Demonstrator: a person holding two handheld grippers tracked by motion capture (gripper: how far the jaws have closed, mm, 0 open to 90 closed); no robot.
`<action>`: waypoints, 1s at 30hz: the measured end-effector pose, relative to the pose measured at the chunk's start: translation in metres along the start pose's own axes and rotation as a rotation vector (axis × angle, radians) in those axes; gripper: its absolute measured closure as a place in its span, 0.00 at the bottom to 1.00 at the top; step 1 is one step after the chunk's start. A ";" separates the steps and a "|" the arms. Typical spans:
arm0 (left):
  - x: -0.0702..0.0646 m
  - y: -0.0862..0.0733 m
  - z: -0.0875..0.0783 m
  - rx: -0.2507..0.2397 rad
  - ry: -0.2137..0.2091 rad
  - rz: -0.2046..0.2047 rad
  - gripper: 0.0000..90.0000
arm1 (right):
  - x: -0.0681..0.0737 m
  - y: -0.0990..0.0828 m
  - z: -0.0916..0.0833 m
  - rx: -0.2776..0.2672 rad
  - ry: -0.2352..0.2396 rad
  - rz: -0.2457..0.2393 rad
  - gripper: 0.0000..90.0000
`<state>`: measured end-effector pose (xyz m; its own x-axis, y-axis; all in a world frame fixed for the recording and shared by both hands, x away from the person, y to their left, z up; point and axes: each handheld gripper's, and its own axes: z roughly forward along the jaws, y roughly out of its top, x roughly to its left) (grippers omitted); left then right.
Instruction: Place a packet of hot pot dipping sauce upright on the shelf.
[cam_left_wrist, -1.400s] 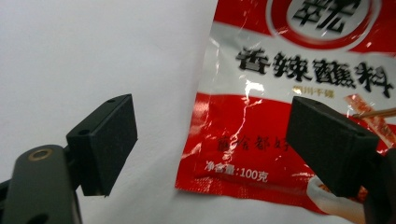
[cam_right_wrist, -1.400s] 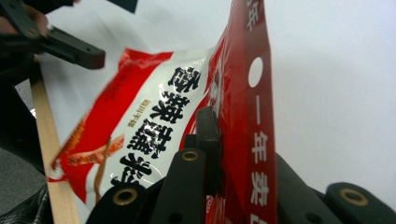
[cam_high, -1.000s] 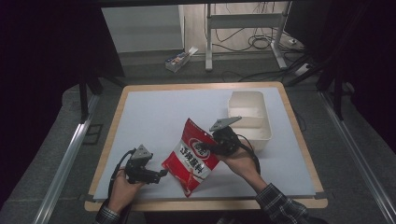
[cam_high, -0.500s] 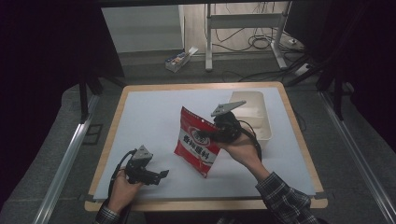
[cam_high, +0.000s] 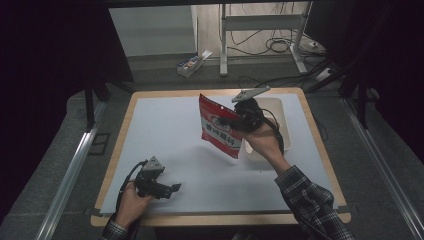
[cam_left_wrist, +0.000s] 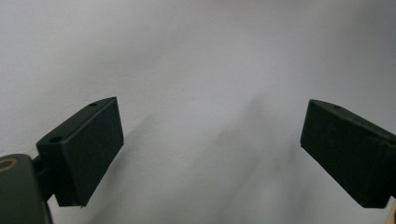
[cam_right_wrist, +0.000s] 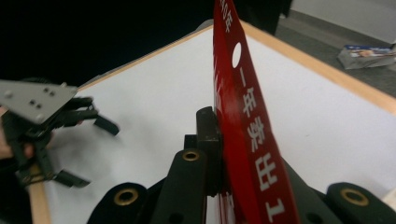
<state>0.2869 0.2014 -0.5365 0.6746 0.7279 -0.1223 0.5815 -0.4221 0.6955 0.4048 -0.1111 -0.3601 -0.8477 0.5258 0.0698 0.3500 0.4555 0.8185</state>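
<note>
Red snack bag (cam_high: 220, 125) now lifted clear of the table (cam_high: 165, 130), clenched in right gripper (cam_high: 239, 121), carried from near-centre toward the white bin (cam_high: 278, 111). Left gripper (cam_high: 170, 189) idle, jaws apart, near-left.

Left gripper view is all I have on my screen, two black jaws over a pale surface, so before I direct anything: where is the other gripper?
Observer: The right gripper is raised above the white table mat, near the shallow cream plastic bin.
Operator: Is it carrying anything?
Observer: Yes, its jaws are shut on the edge of a flat red foil snack bag with white lettering, which hangs clear of the mat.
Operator: And where is my gripper on the table?
Observer: The left gripper sits low at the mat's near left, jaws open, nothing between them.
</note>
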 end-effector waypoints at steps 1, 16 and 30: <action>0.000 0.000 0.000 0.001 -0.003 0.003 0.07 | -0.003 0.002 0.000 -0.002 -0.004 0.001 0.98; 0.003 -0.001 -0.002 -0.029 0.000 -0.014 0.02 | -0.028 0.031 0.003 -0.024 -0.047 0.003 0.98; 0.004 -0.001 -0.002 -0.036 0.010 -0.007 0.01 | -0.061 0.054 0.001 -0.061 -0.101 0.024 0.98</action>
<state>0.2879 0.2060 -0.5363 0.6660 0.7362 -0.1204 0.5693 -0.3973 0.7198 0.4753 -0.1180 -0.3207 -0.7936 0.6075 0.0348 0.3426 0.3988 0.8506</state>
